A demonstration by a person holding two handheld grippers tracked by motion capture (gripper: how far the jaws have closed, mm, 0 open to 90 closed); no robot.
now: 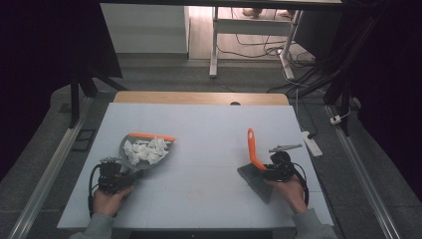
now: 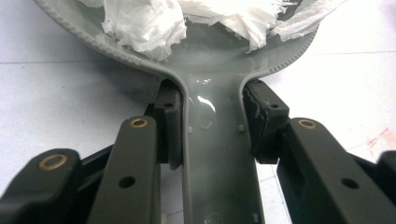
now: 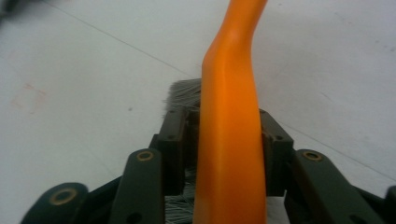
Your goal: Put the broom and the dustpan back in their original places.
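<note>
A grey dustpan (image 1: 130,145) with an orange front lip lies at the table's left, and a heap of white paper scraps (image 1: 145,150) sits in it. My left gripper (image 1: 131,174) is shut on its grey handle (image 2: 215,154), a pad pressed on either side, with the scraps (image 2: 144,23) just ahead. At the right, an orange-handled brush (image 1: 253,147) rests with its grey bristles (image 1: 257,182) on the table. My right gripper (image 1: 262,172) has the orange handle (image 3: 231,116) between its jaws, with a thin dark gap on the left side. Bristles (image 3: 184,91) show beyond the pads.
The white table top (image 1: 209,124) has a wooden strip along its far edge. A faint red mark (image 1: 195,194) lies near the front middle. A white power strip (image 1: 311,142) lies off the table's right side, and black stands rise at both back corners.
</note>
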